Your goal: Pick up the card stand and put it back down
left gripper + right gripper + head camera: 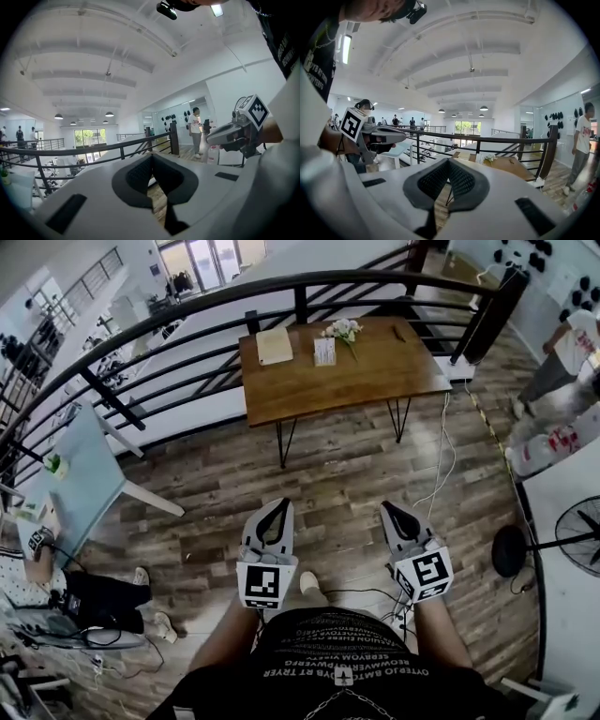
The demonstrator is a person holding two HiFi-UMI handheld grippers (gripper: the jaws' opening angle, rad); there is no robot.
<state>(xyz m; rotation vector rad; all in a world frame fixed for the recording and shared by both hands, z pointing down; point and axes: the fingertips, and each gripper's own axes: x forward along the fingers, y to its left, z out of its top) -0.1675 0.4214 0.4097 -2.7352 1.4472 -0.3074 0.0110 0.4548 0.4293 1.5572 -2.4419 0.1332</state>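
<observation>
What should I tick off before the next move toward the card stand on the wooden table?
1. Card stand spotted: ok, on the wooden table, beside the flowers.
2. Left gripper empty: ok, jaws together, nothing between them.
3. Right gripper empty: ok, jaws together, nothing between them.
4. Jaws open for a pick: not ok, both shut.
5. Stand within reach: not ok, a stretch of floor lies between the grippers and the table.

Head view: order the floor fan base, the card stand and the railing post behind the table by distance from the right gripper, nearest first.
1. Floor fan base, on the floor right of the right gripper.
2. Card stand, on the table ahead.
3. Railing post, beyond the table's far edge.
</observation>
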